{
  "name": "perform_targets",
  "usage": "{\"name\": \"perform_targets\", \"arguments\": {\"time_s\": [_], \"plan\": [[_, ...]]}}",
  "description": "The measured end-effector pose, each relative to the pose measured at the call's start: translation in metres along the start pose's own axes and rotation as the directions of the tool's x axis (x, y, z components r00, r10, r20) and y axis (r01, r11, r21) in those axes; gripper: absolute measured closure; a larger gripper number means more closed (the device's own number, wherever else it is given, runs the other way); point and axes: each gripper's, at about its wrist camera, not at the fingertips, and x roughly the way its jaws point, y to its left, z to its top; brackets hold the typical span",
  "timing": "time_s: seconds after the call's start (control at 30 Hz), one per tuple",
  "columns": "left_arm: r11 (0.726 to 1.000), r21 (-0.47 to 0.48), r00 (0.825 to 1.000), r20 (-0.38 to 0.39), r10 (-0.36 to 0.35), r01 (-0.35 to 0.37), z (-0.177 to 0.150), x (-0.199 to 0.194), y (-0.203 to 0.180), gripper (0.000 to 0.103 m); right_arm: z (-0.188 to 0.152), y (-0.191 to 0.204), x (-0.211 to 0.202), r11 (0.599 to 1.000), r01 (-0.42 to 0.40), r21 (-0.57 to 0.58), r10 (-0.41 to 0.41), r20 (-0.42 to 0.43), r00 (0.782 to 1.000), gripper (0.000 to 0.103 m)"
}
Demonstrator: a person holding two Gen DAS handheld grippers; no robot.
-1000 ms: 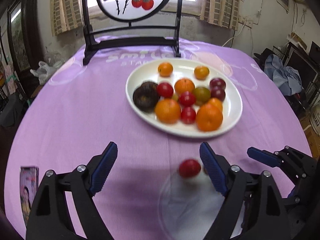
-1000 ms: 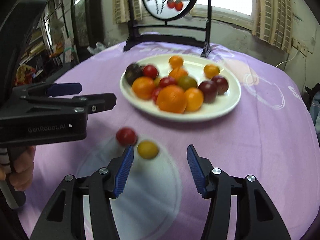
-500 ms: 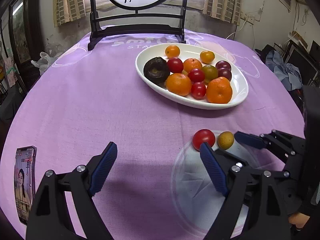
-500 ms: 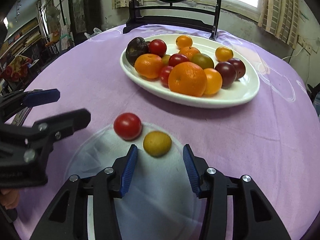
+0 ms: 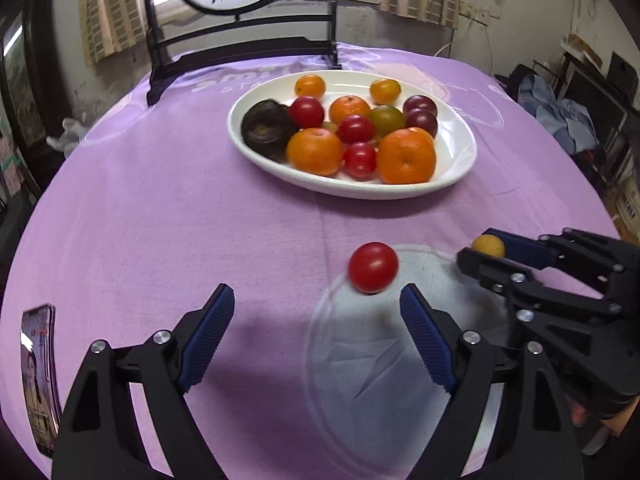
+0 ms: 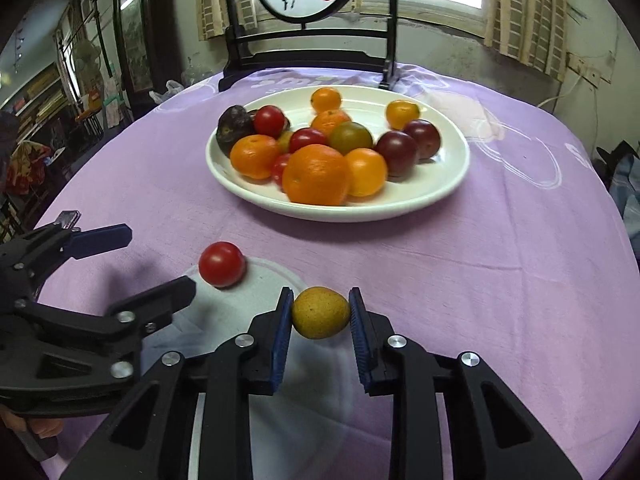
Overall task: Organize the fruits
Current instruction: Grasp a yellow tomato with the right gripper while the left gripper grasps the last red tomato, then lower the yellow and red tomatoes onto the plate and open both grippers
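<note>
A white oval plate (image 5: 460,168) (image 6: 444,196) holds several oranges, red tomatoes, dark plums and one black fruit. A clear glass plate (image 5: 380,380) (image 6: 256,320) lies on the purple cloth in front of it, with a red tomato (image 5: 373,267) (image 6: 221,264) at its far rim. My right gripper (image 6: 320,314) (image 5: 486,248) is shut on a small yellow fruit (image 6: 320,312) (image 5: 488,245) at the glass plate's right side. My left gripper (image 5: 316,320) (image 6: 132,260) is open and empty, just short of the red tomato.
A black wooden stand with a round painted panel (image 5: 240,56) (image 6: 308,52) stands behind the white plate. A phone (image 5: 38,380) lies at the table's left near edge. Room clutter surrounds the round table.
My right gripper has closed on the yellow fruit, which lay loose between its open fingers before. My left gripper has drawn slightly back and left of the red tomato.
</note>
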Motion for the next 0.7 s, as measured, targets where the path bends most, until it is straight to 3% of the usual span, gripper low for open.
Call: {"name": "perform_targets", "arguments": {"time_s": [0.1, 0.23, 0.33, 0.53, 0.7], "plan": [[0.998, 0.055, 0.999, -0.021, 0.028, -0.026, 0.002, 0.013, -0.015, 0.030, -0.005, -0.013, -0.005, 0.999, 0.001, 0.034, -0.001, 0.005, 1.000, 0.074], [1.000, 0.012, 0.996, -0.082, -0.023, 0.024, 0.010, 0.031, -0.017, 0.046, -0.009, -0.024, -0.008, 0.998, -0.010, 0.068, 0.010, 0.011, 1.000, 0.074], [0.999, 0.002, 0.997, -0.069, -0.032, 0.032, 0.015, 0.032, -0.016, 0.074, -0.007, -0.027, -0.009, 0.997, -0.020, 0.074, 0.019, 0.015, 1.000, 0.074], [0.999, 0.009, 0.998, -0.041, -0.045, 0.046, 0.029, 0.014, -0.012, 0.074, 0.003, -0.021, -0.021, 0.998, -0.032, 0.047, 0.029, 0.051, 0.998, 0.074], [0.999, -0.003, 0.998, 0.035, -0.048, 0.048, 0.070, -0.006, -0.002, 0.074, 0.040, -0.017, -0.031, 1.000, -0.018, 0.005, 0.018, 0.126, 0.992, 0.074]]}}
